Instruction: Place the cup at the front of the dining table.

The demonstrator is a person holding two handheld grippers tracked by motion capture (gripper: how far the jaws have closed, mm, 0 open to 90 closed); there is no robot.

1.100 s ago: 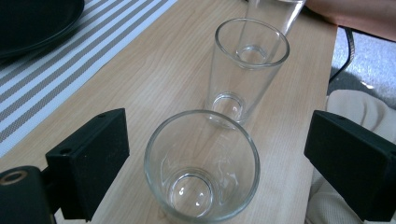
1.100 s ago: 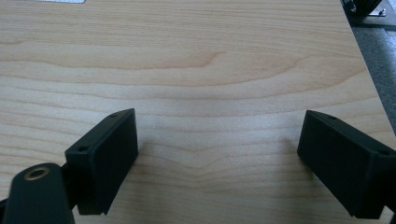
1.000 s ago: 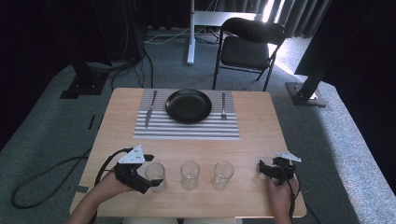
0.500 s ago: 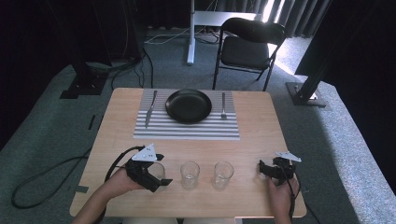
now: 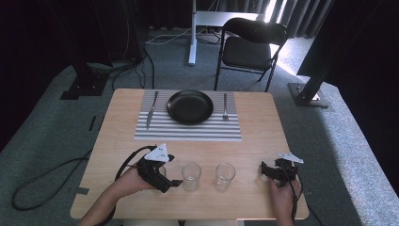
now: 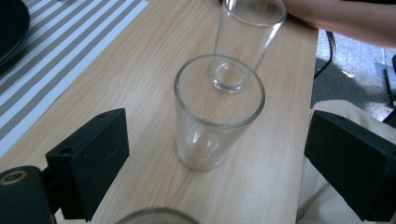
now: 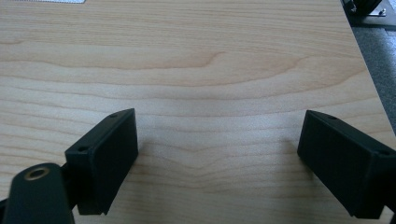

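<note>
Item 1, left gripper (image 6: 215, 158): I read its jaws as spread wide, nothing pinched. From its own camera a clear glass (image 6: 217, 112) stands upright between and just ahead of the jaws, touching neither; a second glass (image 6: 247, 42) stands beyond it in line, and the rim of a third glass (image 6: 156, 215) peeks up at the bottom edge, nearest the jaw roots. Off the left jaw lies the striped placemat (image 6: 60, 51) with the edge of a black plate (image 6: 9, 28) on it.

Item 2, same gripper from the high view (image 5: 162, 176): here the nearest glass is largely hidden under the gripper body, so I see two glasses plainly, one (image 5: 191, 176) just ahead of the jaws and one (image 5: 224, 176) farther on. A hand (image 5: 127, 181) holds the gripper at the table's near edge.

Item 3, right gripper (image 7: 217, 154): jaws spread, bare wooden table (image 7: 210, 70) between and ahead of them (no object within reach of either jaw). The high view places this gripper (image 5: 268, 170) well apart from the glasses, jaws pointing toward them.

Item 4, high view alone: whole plate (image 5: 189, 106) centred on the placemat (image 5: 188, 129), knife (image 5: 151, 109) on one side, fork (image 5: 225, 106) on the other; a black folding chair (image 5: 249, 47) stands beyond the table.
</note>
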